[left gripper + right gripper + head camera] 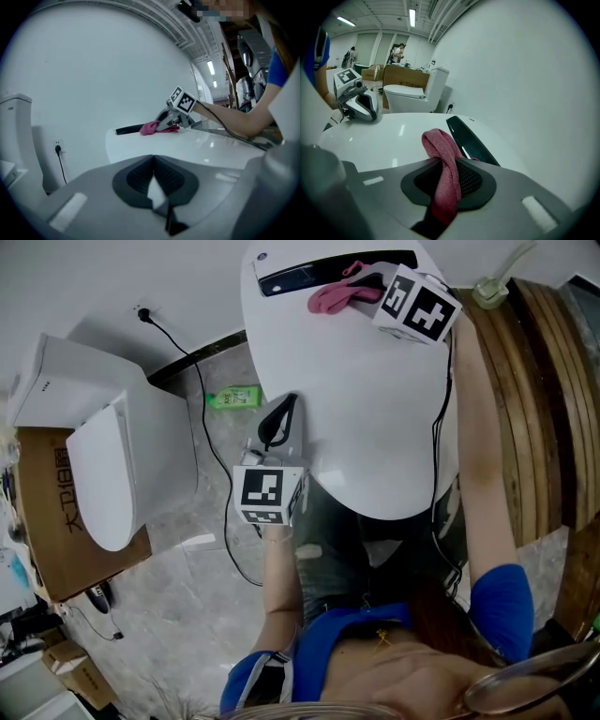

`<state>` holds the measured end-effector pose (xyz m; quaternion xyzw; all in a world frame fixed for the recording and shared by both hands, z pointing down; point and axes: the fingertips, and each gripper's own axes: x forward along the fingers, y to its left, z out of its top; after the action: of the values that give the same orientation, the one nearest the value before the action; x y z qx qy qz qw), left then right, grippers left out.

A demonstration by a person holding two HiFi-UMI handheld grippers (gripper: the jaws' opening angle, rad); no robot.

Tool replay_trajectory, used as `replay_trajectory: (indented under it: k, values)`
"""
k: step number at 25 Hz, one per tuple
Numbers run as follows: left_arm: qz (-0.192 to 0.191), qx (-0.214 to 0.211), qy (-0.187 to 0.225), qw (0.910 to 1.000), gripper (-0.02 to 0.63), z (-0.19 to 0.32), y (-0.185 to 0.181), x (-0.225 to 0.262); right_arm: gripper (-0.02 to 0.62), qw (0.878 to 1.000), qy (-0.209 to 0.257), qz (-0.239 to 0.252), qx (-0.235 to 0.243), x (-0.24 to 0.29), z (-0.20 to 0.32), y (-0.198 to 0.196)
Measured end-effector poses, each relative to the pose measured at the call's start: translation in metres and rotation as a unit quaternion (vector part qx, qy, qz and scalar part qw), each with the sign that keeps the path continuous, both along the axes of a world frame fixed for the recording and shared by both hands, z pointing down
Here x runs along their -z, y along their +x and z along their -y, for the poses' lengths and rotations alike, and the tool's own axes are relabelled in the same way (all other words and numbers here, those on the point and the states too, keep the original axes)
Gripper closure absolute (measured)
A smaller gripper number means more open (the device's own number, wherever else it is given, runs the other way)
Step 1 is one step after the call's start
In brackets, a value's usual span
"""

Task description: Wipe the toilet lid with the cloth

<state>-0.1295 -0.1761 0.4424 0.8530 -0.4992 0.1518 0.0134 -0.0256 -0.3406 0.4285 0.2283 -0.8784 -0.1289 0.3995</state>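
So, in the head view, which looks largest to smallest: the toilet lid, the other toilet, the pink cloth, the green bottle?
1. toilet lid
2. other toilet
3. pink cloth and green bottle: about alike, and the bottle lies farther off on the floor, so unranked.

The brown cardboard box (45,542) on the floor to my left bears large dark printed characters, partly hidden; I cannot read them. The label on the small green plastic bottle (234,397) is too small to read.
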Motion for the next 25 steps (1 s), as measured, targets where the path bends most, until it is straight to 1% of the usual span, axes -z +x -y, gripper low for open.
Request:
replay_trajectory:
  k: [6, 18, 25]
  values:
    - [0.006, 0.002, 0.003, 1.0000, 0.604, 0.000, 0.000, 0.000, 0.522, 1.000, 0.004, 0.004, -0.005, 0.000, 0.001, 0.007]
    - [0.012, -0.002, 0.003, 0.9999, 0.604, 0.000, 0.000, 0.000, 0.522, 1.000, -0.003, 0.004, -0.026, -0.001, 0.009, 0.045]
    - [0.014, -0.003, 0.001, 0.9999, 0.605, -0.001, 0.002, -0.001, 0.522, 1.000, -0.004, 0.007, -0.029, -0.001, 0.010, 0.057]
